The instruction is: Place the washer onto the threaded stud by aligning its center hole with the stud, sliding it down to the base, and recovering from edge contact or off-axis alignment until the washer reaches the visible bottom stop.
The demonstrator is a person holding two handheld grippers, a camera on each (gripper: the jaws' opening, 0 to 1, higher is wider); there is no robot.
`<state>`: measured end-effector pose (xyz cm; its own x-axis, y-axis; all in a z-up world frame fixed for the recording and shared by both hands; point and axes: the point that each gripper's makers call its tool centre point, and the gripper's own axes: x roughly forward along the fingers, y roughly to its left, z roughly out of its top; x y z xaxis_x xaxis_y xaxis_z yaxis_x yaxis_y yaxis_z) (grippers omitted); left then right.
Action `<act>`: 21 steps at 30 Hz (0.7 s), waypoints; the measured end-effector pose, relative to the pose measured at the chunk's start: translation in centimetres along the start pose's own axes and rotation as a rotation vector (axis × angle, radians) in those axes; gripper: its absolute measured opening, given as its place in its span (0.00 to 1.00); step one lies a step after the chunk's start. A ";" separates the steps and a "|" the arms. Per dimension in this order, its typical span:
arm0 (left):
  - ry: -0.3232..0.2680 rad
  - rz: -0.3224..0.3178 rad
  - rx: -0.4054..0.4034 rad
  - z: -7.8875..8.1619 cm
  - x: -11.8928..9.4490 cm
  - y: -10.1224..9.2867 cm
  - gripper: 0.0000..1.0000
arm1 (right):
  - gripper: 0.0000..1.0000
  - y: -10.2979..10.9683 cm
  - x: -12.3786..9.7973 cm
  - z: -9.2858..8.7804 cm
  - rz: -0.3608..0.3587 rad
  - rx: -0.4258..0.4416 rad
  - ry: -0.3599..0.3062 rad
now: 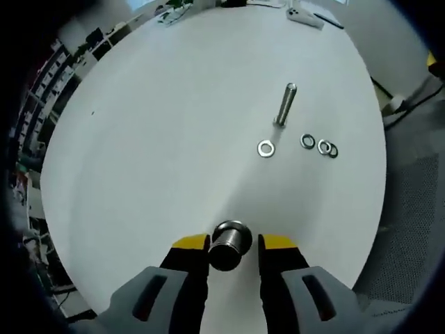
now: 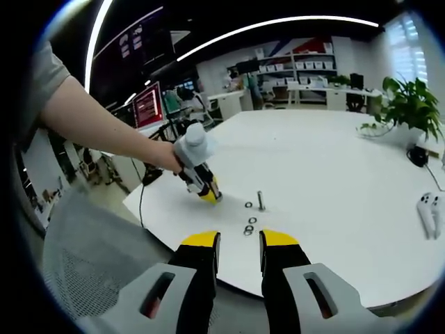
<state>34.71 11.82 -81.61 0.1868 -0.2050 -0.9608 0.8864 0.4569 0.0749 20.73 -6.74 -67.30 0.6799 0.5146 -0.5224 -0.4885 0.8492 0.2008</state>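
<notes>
An upright threaded stud [image 1: 285,104] [image 2: 261,200] stands on the round white table [image 1: 160,139] [image 2: 334,174]. One washer [image 1: 265,148] [image 2: 248,205] lies flat just short of its base. Three more washers [image 1: 320,145] [image 2: 249,227] lie in a small cluster beside it. My left gripper [image 1: 234,242] [image 2: 208,193] is down at the table near its edge, its yellow-tipped jaws closed around a short metal cylinder [image 1: 230,243]. My right gripper [image 2: 240,245] hovers over the table's near edge, short of the washers, open with nothing between its jaws.
A person's arm [image 2: 97,125] reaches in holding the left gripper. A mesh chair [image 2: 83,271] sits below the table edge. White controllers [image 2: 427,209] [image 1: 306,17], a black object [image 2: 417,154] and a plant [image 2: 410,104] stand at the far side.
</notes>
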 end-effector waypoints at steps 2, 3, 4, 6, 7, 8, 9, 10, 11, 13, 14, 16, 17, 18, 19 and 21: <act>-0.012 0.004 -0.022 -0.1 -0.3 0.2 0.26 | 0.25 0.1 0.0 -0.1 0.004 -0.004 0.005; -0.017 0.004 -0.034 -0.3 -0.4 0.2 0.26 | 0.25 0.1 0.0 -0.1 0.006 -0.005 0.006; -0.021 0.013 -0.044 -0.5 -0.7 0.4 0.26 | 0.25 0.1 0.0 -0.1 0.006 -0.005 0.008; -0.024 0.021 -0.058 -1.1 -0.9 0.7 0.27 | 0.25 0.2 0.1 -0.2 0.009 -0.006 0.010; -0.017 0.022 -0.070 -1.6 -1.0 0.8 0.27 | 0.25 0.2 0.1 -0.2 0.011 -0.007 0.011; -0.005 0.030 -0.082 -2.5 -1.1 1.0 0.27 | 0.25 0.3 0.1 -0.2 0.015 -0.009 0.014; -0.001 0.037 -0.090 -3.0 -1.2 1.3 0.27 | 0.25 0.4 0.1 -0.3 0.018 -0.012 0.017; 0.003 0.046 -0.103 -3.5 -1.3 1.5 0.27 | 0.25 0.4 0.2 -0.3 0.022 -0.017 0.020; 0.003 0.057 -0.134 -4.2 -1.5 2.0 0.27 | 0.25 0.5 0.2 -0.3 0.024 -0.019 0.020; -0.004 0.067 -0.195 -5.1 -1.7 2.5 0.27 | 0.25 0.5 0.2 -0.3 0.026 -0.020 0.020; -0.001 0.072 -0.217 -5.5 -1.8 2.7 0.27 | 0.25 0.5 0.2 -0.3 0.026 -0.020 0.020; -0.002 0.091 -0.258 -6.5 -2.0 3.5 0.27 | 0.25 0.6 0.2 -0.3 0.028 -0.022 0.022; -0.003 0.103 -0.277 -6.8 -2.1 3.8 0.28 | 0.25 0.6 0.2 -0.4 0.029 -0.024 0.025; -0.010 0.115 -0.311 -7.3 -2.3 4.1 0.28 | 0.25 0.6 0.2 -0.4 0.030 -0.025 0.027; -0.017 0.115 -0.332 -7.5 -2.3 4.2 0.28 | 0.25 0.6 0.2 -0.4 0.030 -0.027 0.028; -0.017 0.125 -0.349 -8.2 -2.4 4.5 0.28 | 0.25 0.6 0.2 -0.4 0.028 -0.026 0.029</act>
<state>34.78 21.43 -81.19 0.2941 -0.1425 -0.9451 0.6590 0.7465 0.0924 20.37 -6.19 -67.67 0.6494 0.5345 -0.5409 -0.5218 0.8306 0.1944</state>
